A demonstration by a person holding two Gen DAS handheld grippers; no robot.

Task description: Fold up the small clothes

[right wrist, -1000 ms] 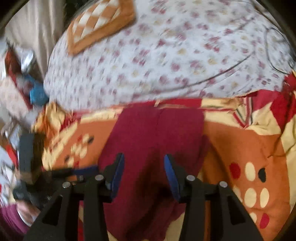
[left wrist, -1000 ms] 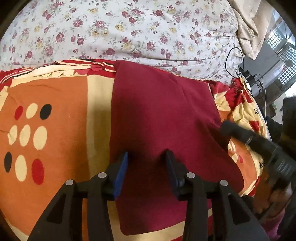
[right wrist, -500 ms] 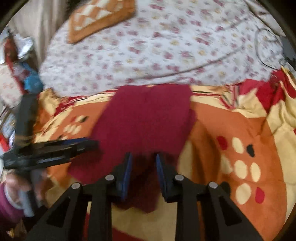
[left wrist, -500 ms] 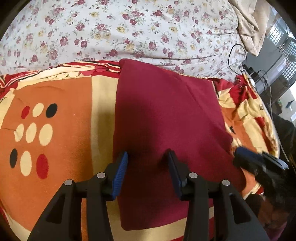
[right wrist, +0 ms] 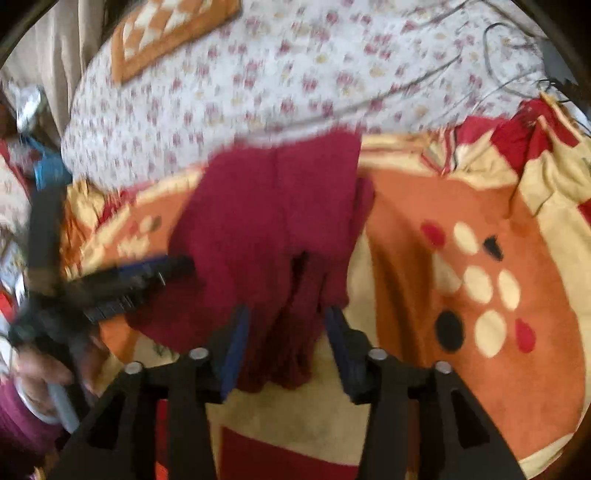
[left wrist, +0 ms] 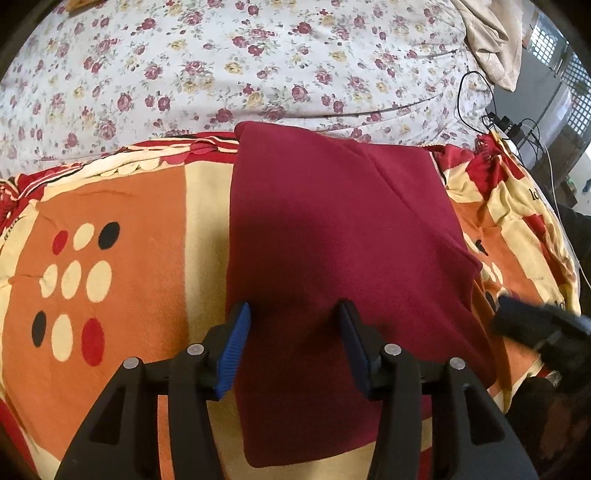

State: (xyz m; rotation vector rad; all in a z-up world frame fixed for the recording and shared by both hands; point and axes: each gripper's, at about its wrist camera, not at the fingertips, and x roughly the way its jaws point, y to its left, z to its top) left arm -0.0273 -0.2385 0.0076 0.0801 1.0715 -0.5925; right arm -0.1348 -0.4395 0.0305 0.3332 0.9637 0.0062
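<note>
Left wrist view looked down along the left claw [left wrist: 293, 341], whose blue-lined jaws stood apart and had just been opening, with the dark red garment [left wrist: 343, 258] lying flat beneath and between them, no pad pressing on it. The garment stretched ahead of that claw as a smooth folded panel, its far edge reaching the border between the patterned blanket [left wrist: 122, 266] and the flowered bedsheet [left wrist: 221, 66] beyond. To the left of the claw the blanket showed a cluster of cream, red and black ovals. To the right, just off the garment's near right edge, the right claw [left wrist: 532, 328] appeared blurred. Black cables [left wrist: 476, 96] lay further ahead to the right, near the sheet's edge. Right wrist view, blurred, showed the right claw [right wrist: 284, 339] released as well, its jaws having just been opening, with a bunched, hanging-looking corner of the garment [right wrist: 273, 221] between the pads; whether the cloth touched them could not be told. Left of this claw the left claw [right wrist: 147, 277] lay over the garment's side, a hand [right wrist: 40, 369] gripping its handle. Far ahead to the left, an orange checked cushion [right wrist: 166, 33] rested on the sheet.
</note>
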